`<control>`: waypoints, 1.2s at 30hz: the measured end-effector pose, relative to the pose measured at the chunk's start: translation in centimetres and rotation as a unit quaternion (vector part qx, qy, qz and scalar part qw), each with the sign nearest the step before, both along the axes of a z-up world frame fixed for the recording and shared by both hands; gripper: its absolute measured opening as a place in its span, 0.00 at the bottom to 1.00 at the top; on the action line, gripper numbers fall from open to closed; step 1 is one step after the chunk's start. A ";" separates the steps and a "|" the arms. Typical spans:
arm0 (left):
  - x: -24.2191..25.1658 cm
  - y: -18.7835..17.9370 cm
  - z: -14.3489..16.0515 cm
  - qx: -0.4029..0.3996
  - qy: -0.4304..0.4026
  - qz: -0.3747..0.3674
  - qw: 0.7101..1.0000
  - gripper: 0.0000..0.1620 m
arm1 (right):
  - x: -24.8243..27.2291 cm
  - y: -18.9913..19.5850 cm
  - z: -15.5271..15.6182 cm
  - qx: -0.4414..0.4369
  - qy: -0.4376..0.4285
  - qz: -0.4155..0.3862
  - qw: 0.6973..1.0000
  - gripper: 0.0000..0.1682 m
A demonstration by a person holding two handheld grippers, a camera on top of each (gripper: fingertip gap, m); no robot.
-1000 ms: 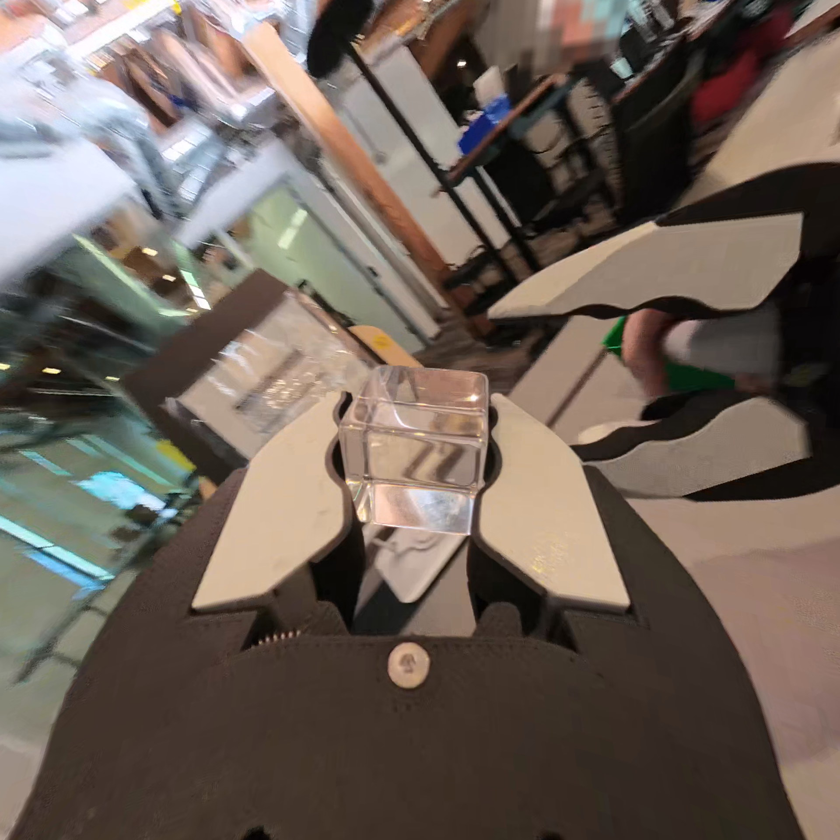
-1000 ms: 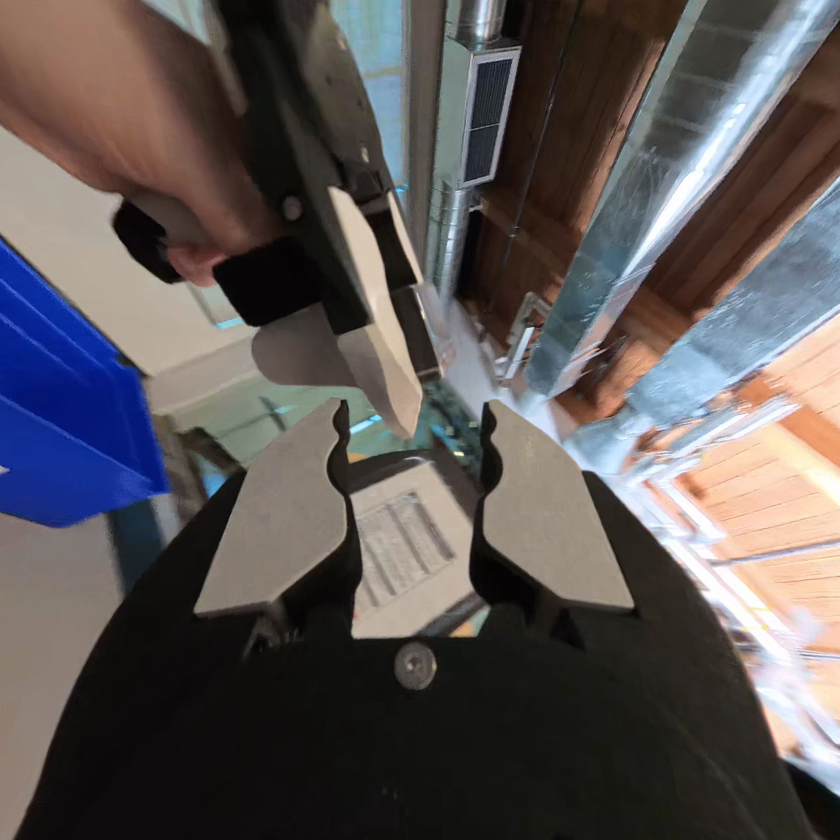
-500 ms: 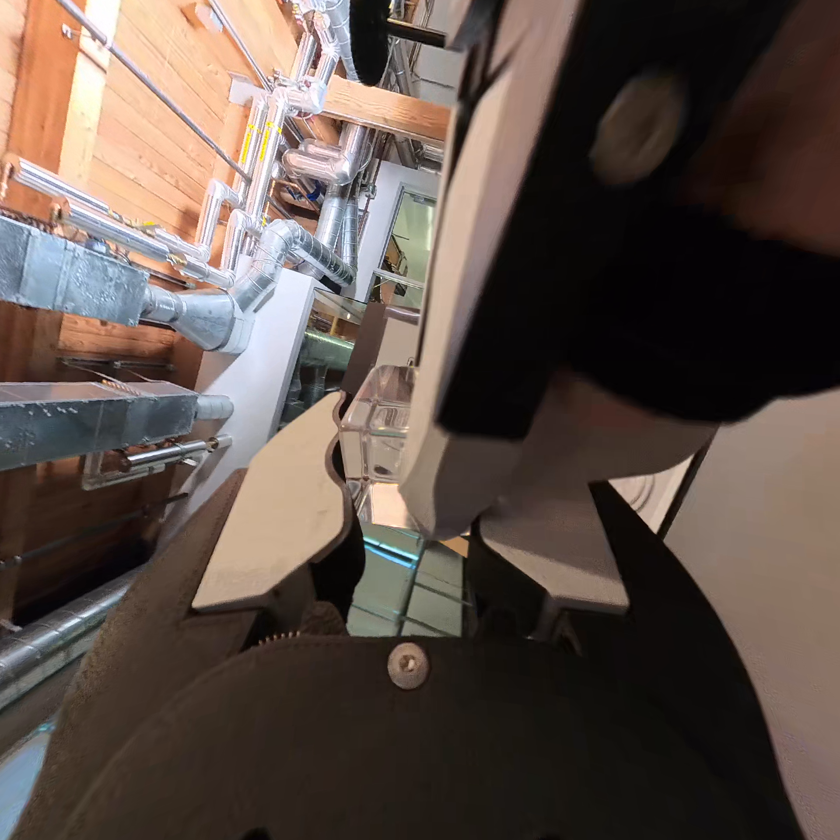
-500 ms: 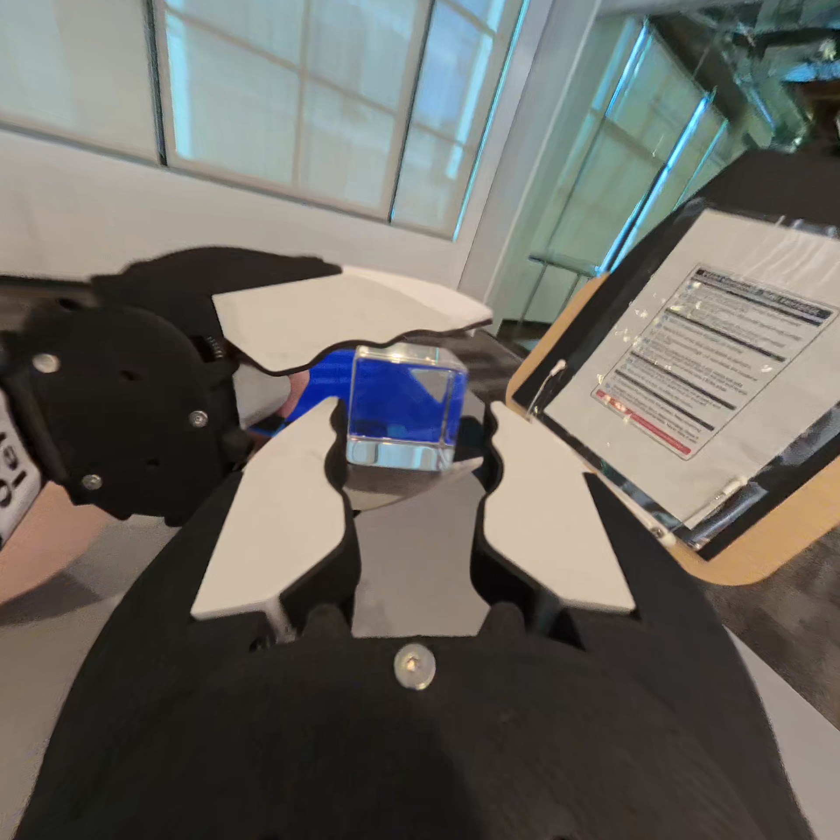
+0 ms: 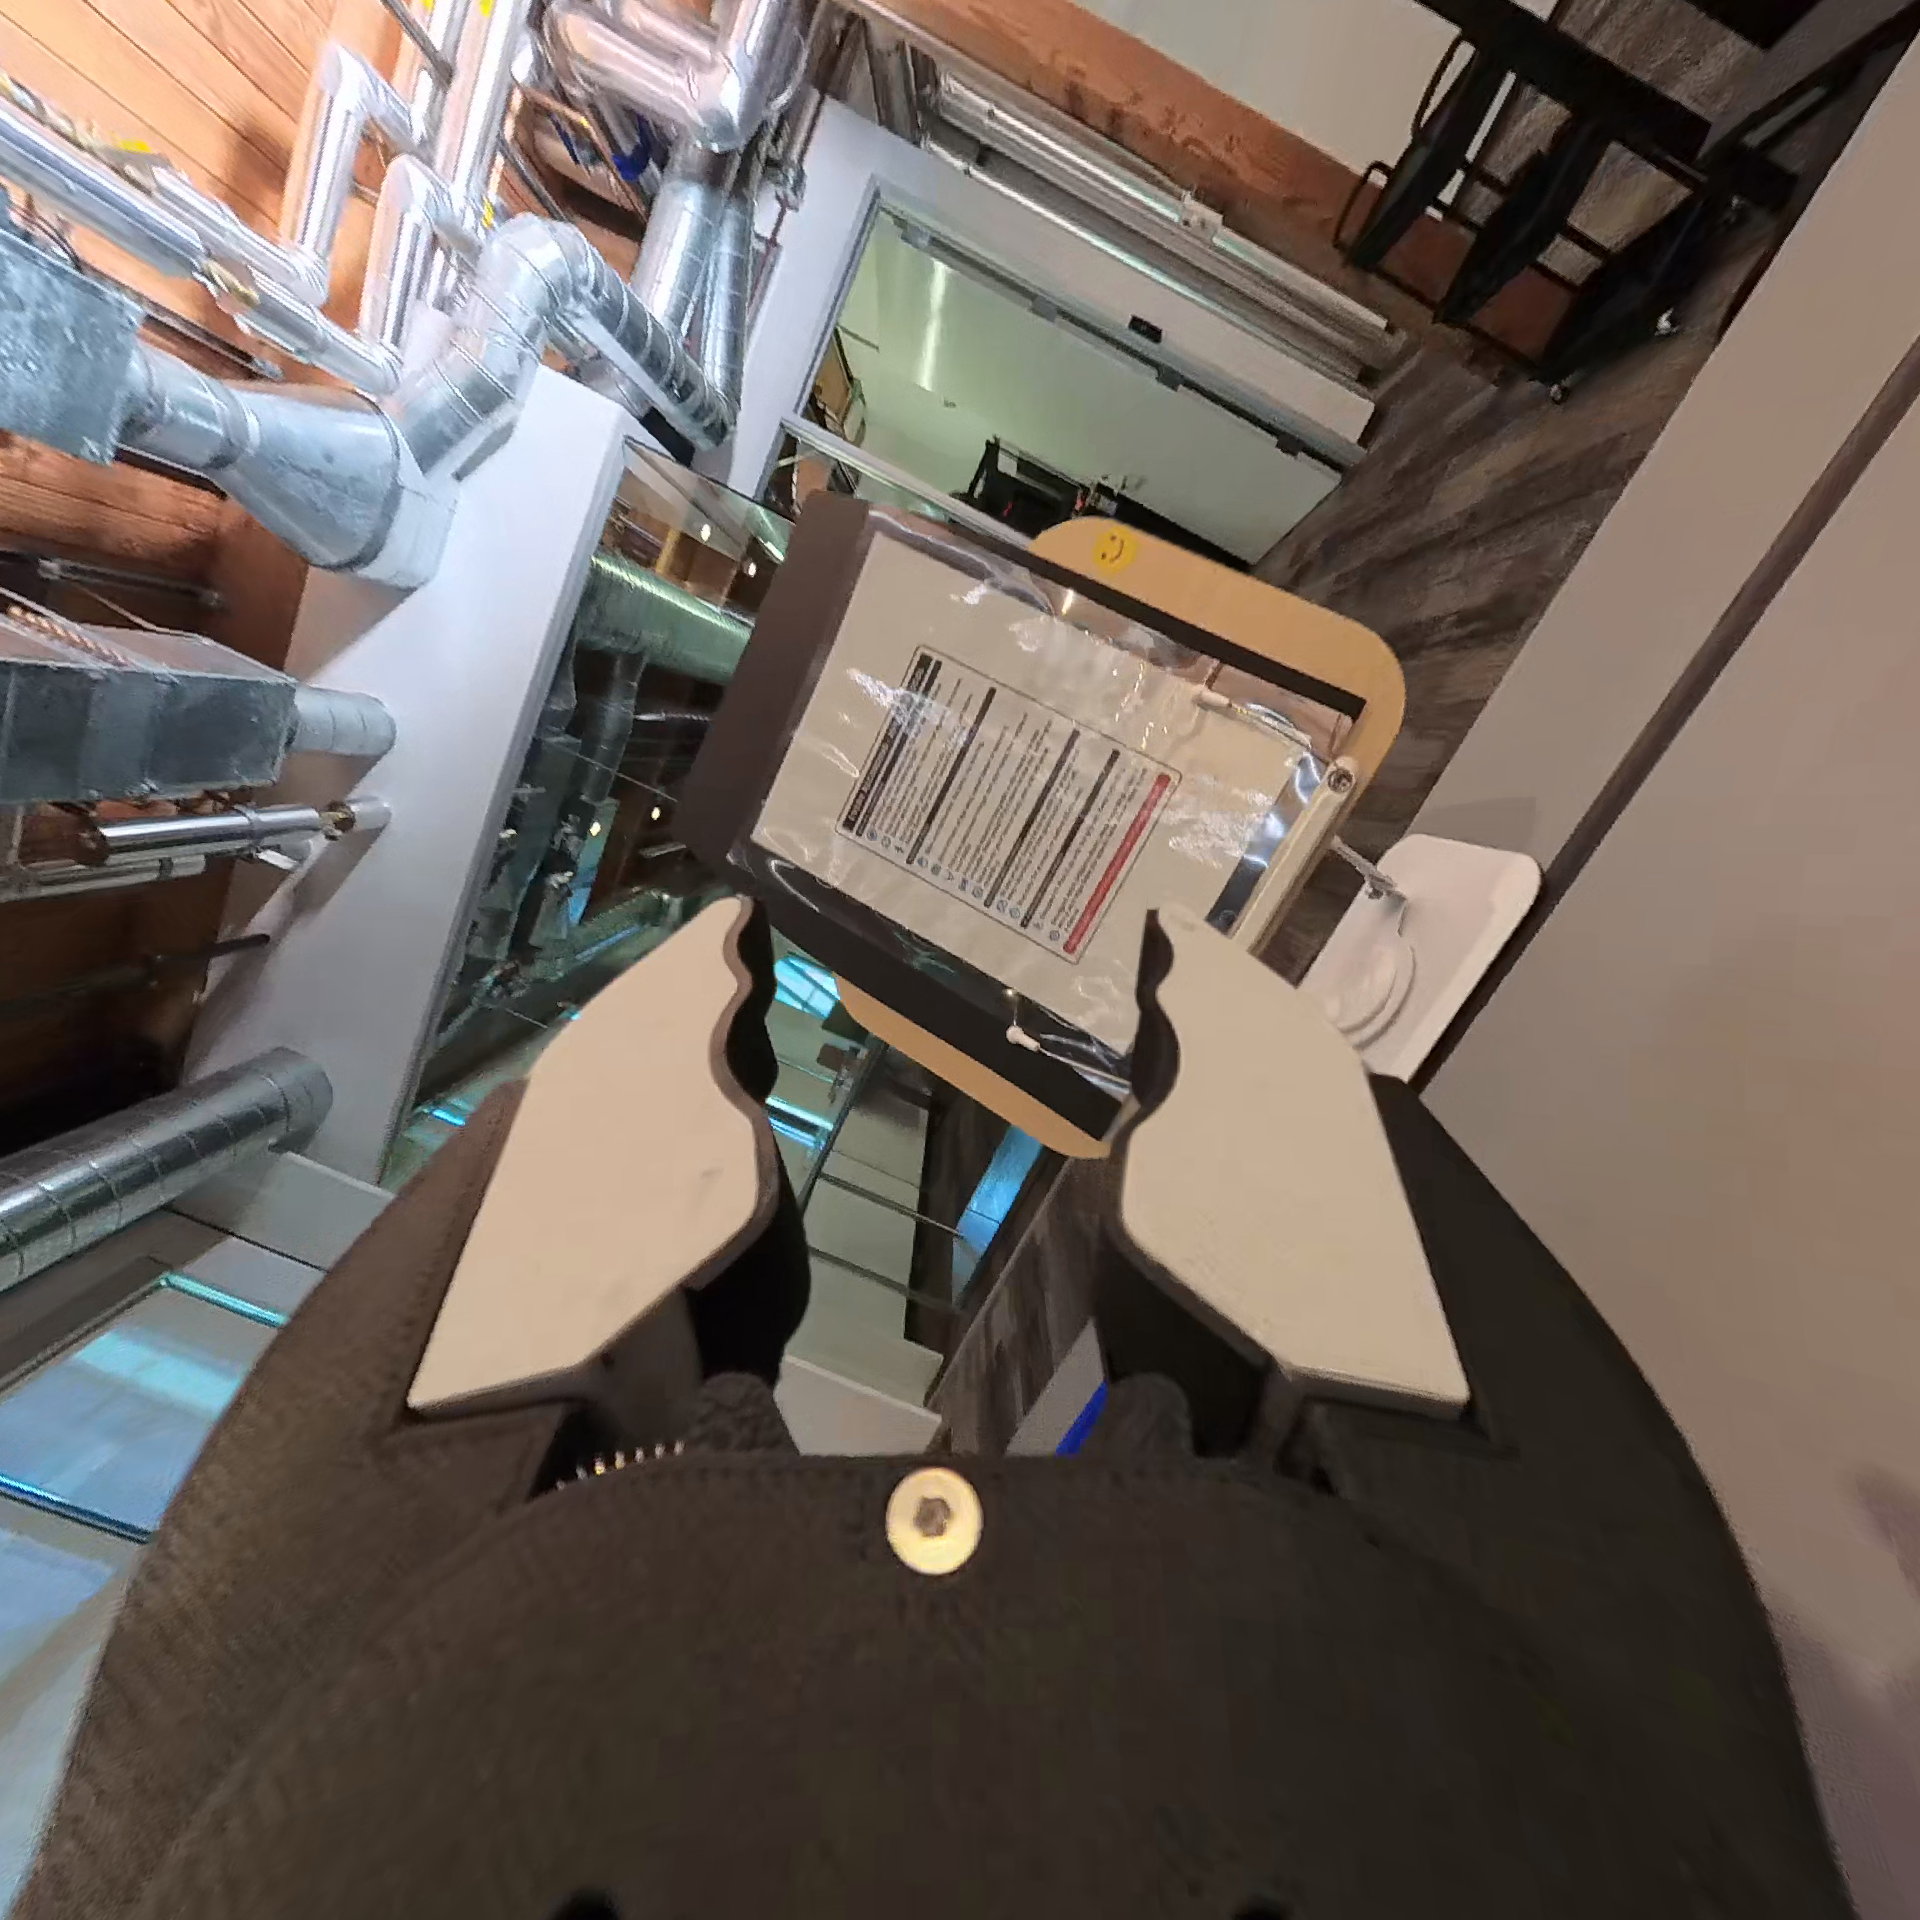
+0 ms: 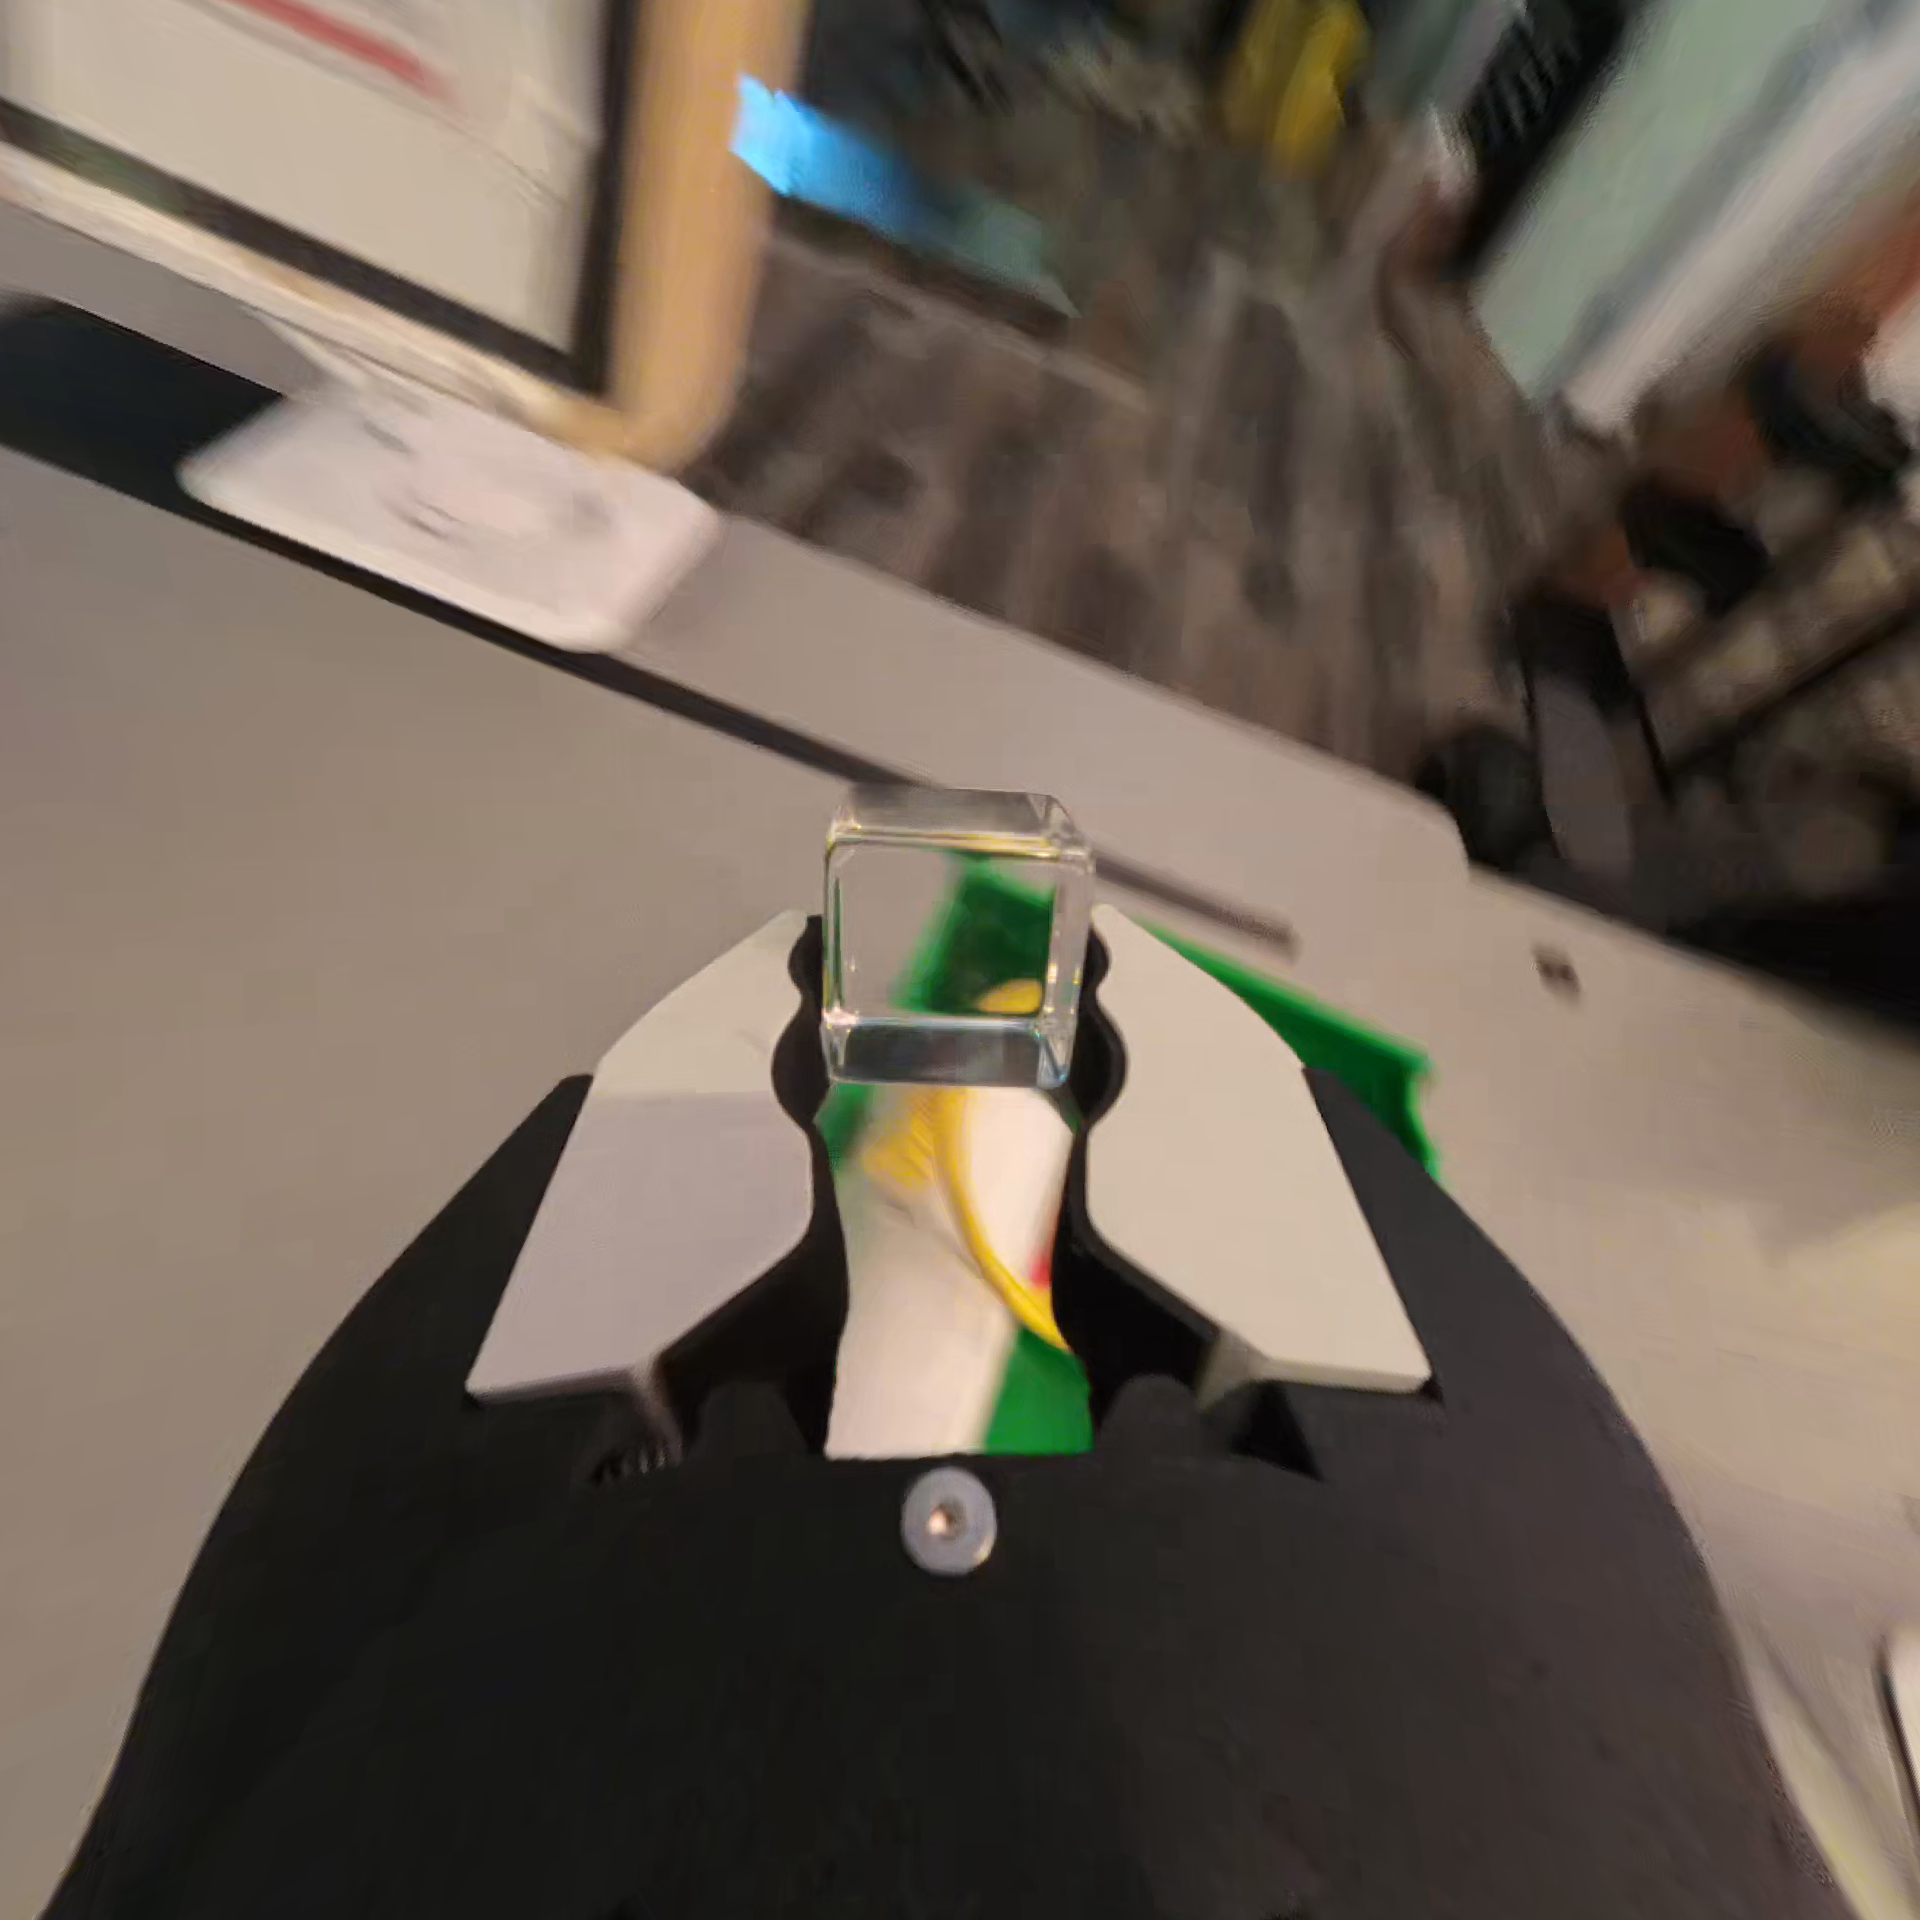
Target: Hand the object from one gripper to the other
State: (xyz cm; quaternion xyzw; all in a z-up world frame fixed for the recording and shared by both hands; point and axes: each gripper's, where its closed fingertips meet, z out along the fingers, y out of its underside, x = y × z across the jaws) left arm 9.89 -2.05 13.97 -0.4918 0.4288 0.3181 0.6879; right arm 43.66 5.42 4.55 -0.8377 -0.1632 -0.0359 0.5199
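Note:
A clear glass cube point(image 6: 956, 951) sits between the fingertips of my right gripper point(image 6: 948, 925), which is shut on it and holds it above the grey table point(image 6: 312, 831). My left gripper point(image 5: 948, 920) is open and empty, raised and tilted, pointing at a framed sheet on a stand point(image 5: 1013, 800). Neither view shows the other gripper. The right wrist view is blurred by motion.
A green, white and yellow package point(image 6: 1320, 1023) lies on the table under the right gripper. A white stand base point(image 6: 457, 530) and the wooden-edged sign point(image 6: 665, 208) stand at the table's far side. The white base also shows in the left wrist view point(image 5: 1444, 945). There is about 35 centimetres between the tips of the two grippers.
The cube has passed from my left gripper to my right. The left gripper has opened and is empty. The right gripper has shut on the cube and swung down over the table.

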 end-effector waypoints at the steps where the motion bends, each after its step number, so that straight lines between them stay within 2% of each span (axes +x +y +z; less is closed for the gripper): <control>1: -0.3 0.0 0.0 -0.004 0.000 0.003 1.000 0.41 | 3.3 -0.1 -2.0 -0.034 0.012 -0.041 0.999 0.27; 3: -0.7 0.1 0.0 -0.005 0.000 0.008 1.000 0.40 | 8.0 -0.2 -6.1 -0.087 0.052 -0.092 0.991 0.27; 6: -1.0 0.2 -0.1 -0.011 0.002 0.012 1.000 0.38 | 12.0 0.1 -10.9 -0.127 0.095 -0.136 0.978 0.27; 8: -1.1 0.3 -0.3 -0.014 0.006 0.014 1.000 0.37 | 13.6 1.0 -12.4 -0.116 0.096 -0.163 0.975 0.27; 12: -1.3 0.6 -0.6 -0.022 0.010 0.022 0.999 0.37 | 14.2 2.5 -13.2 -0.091 0.130 -0.192 0.968 0.27; 15: -2.9 1.0 0.0 -0.020 -0.005 0.045 0.999 0.39 | 13.6 1.9 -10.1 -0.060 0.143 -0.188 0.970 0.27; 18: -7.0 1.5 0.8 -0.041 -0.061 0.081 0.994 0.38 | 11.5 0.7 -3.2 0.040 0.159 -0.156 0.974 0.28; 20: -10.3 1.9 -0.4 -0.109 -0.113 0.103 0.982 0.39 | 8.5 -0.6 2.1 0.117 0.170 -0.108 0.972 0.28; 23: -15.1 2.1 -5.6 -0.273 -0.164 0.153 0.935 0.42 | 2.5 -2.6 8.7 0.220 0.181 -0.012 0.959 0.27; 26: -19.7 2.4 -11.0 -0.389 -0.182 0.227 0.874 0.41 | -3.8 -3.9 11.8 0.263 0.169 0.079 0.947 0.27; 29: -23.2 4.1 -15.2 -0.451 -0.210 0.283 0.820 0.40 | -8.9 -4.0 11.7 0.258 0.110 0.134 0.951 0.27; 33: -23.8 5.8 -21.0 -0.562 -0.274 0.273 0.731 0.40 | -12.8 -3.1 9.9 0.236 0.018 0.152 0.960 0.26; 34: -24.0 6.1 -22.3 -0.579 -0.280 0.275 0.715 0.38 | -13.5 -2.8 9.3 0.225 0.003 0.157 0.961 0.27; 36: -25.4 6.7 -24.6 -0.588 -0.267 0.301 0.701 0.36 | -14.6 -2.4 8.3 0.204 -0.011 0.168 0.964 0.27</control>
